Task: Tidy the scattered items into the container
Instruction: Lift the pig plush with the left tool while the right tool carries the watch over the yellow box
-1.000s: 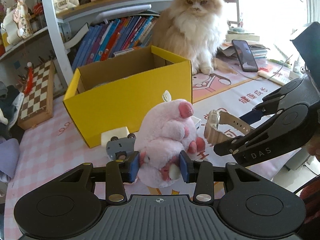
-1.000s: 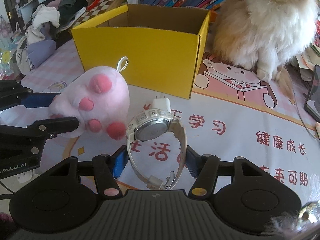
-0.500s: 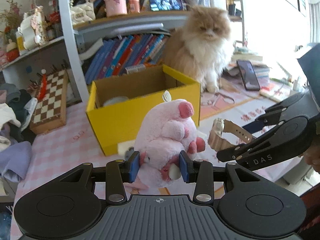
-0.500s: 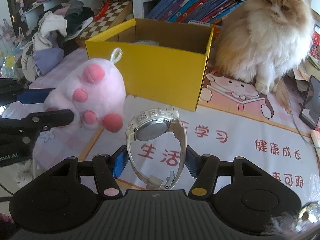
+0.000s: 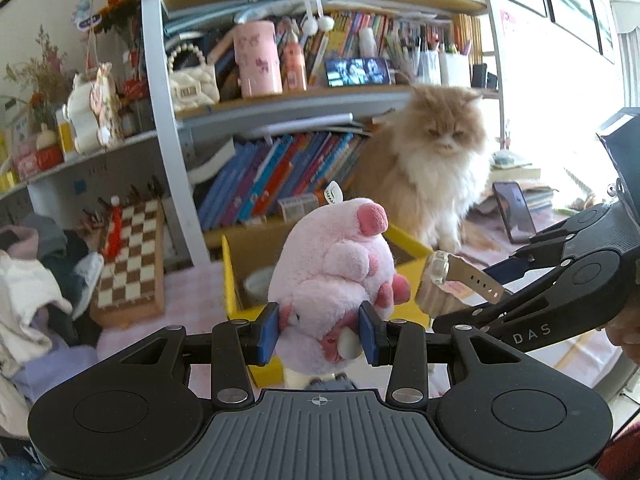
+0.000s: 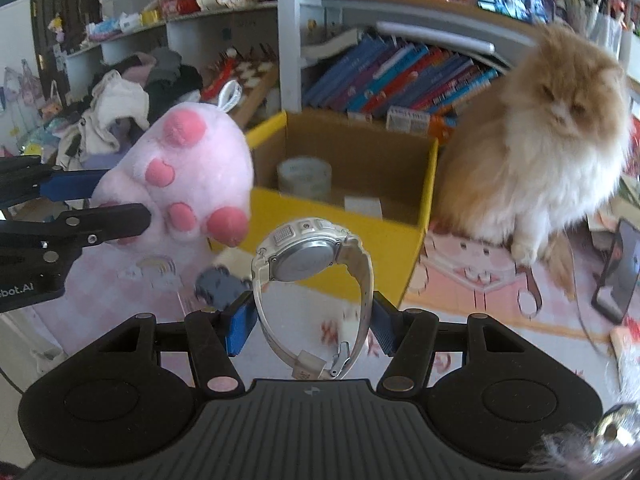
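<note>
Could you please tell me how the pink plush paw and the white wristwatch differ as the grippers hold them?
The plush paw is soft, bulky and pink; the wristwatch is a hard, thin, whitish loop. The left gripper squeezes the paw's base; the right gripper clamps the watch's strap. Both are held aloft near the yellow box.

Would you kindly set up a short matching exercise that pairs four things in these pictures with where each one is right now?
Things:
1. pink plush paw
2. white watch
3. roll of tape
4. cat

Places:
A. inside the yellow box
B. clamped in the right gripper
C. sitting beside the box
D. clamped in the left gripper

Pairs: 1-D, 2-B, 3-A, 4-C
</note>
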A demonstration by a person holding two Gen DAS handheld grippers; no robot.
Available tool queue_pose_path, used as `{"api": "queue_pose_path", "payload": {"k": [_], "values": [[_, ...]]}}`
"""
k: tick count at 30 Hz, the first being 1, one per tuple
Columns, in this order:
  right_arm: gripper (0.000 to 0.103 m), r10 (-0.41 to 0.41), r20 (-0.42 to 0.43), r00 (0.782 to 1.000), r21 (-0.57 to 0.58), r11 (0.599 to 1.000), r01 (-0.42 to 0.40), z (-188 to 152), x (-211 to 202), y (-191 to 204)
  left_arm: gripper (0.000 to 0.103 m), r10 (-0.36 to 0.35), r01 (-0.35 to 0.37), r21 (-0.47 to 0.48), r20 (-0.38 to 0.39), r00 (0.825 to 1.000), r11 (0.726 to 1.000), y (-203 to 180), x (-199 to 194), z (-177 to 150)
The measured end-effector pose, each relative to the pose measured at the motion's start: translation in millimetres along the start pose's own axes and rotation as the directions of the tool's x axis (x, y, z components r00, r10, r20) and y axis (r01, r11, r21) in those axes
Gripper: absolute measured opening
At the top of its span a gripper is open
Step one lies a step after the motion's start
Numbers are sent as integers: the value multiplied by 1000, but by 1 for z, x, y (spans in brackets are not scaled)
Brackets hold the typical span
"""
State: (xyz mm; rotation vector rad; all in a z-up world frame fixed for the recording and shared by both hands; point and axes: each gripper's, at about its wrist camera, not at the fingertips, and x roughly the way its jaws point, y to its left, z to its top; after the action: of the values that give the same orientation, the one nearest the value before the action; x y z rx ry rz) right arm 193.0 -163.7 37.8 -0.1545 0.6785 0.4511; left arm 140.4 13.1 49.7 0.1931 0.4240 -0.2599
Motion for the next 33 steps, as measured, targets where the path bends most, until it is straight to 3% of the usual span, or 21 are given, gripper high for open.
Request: {"api": "queue_pose_path", "payload": {"k": [16,25,33], "values": [[58,22,76,997,-76,997,-16,63,21,-15,39,27,-28,6,56,998,1000,24,39,39],[58,-10,58,998,-119,993,17,95,67,-53,40,56,-56,11,-15,998,998,35,87,48],[58,5,8,1000,-188,982,-3,120,121,-73,40,64,-62,23,-129,990,998,38,131,44]]}}
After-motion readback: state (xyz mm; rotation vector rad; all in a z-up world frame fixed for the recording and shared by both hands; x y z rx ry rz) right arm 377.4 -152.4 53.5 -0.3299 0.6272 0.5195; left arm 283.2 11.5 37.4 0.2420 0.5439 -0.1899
